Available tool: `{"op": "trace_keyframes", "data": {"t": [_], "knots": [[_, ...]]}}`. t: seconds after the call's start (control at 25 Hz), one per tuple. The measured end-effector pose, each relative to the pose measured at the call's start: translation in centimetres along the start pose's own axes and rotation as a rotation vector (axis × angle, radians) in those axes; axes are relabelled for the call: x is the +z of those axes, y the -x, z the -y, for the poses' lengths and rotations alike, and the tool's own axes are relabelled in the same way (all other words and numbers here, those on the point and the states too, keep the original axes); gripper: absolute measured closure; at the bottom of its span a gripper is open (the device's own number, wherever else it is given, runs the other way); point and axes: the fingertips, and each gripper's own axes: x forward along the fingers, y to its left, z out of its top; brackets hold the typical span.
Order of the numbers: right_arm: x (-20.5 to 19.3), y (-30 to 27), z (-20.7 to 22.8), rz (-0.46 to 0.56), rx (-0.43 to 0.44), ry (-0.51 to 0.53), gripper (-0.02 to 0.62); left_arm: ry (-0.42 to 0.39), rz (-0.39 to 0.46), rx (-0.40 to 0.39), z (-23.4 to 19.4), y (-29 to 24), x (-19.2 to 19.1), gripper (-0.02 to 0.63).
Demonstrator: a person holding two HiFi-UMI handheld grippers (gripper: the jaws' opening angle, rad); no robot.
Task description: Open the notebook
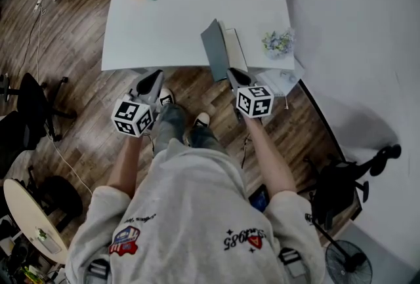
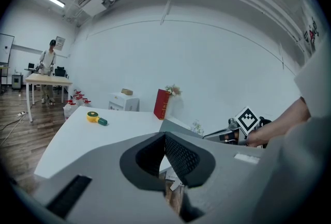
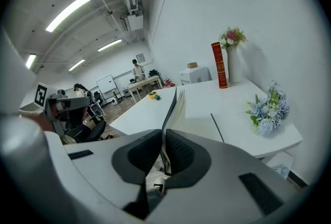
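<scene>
The left gripper (image 2: 165, 137), its own body hiding most of the notebook (image 1: 231, 46) in its view, has its fingers pressed together and empty, just off the tabletop's (image 1: 170, 20) near edge. The right gripper's (image 3: 162, 137) fingers pinch the notebook's grey cover (image 1: 213, 48), which stands raised at the front right.

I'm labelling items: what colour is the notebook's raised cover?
Slate grey cover; head view shows it best.
</scene>
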Motion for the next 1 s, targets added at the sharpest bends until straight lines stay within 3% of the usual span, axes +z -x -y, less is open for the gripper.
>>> {"op": "trace_keyframes", "data": {"t": [1.0], "knots": [[-1.9,-7.0,-12.2,-0.099,0.179,0.141,0.56,0.062,0.048,0.096,-5.2,5.4,-0.4,0.601]]}}
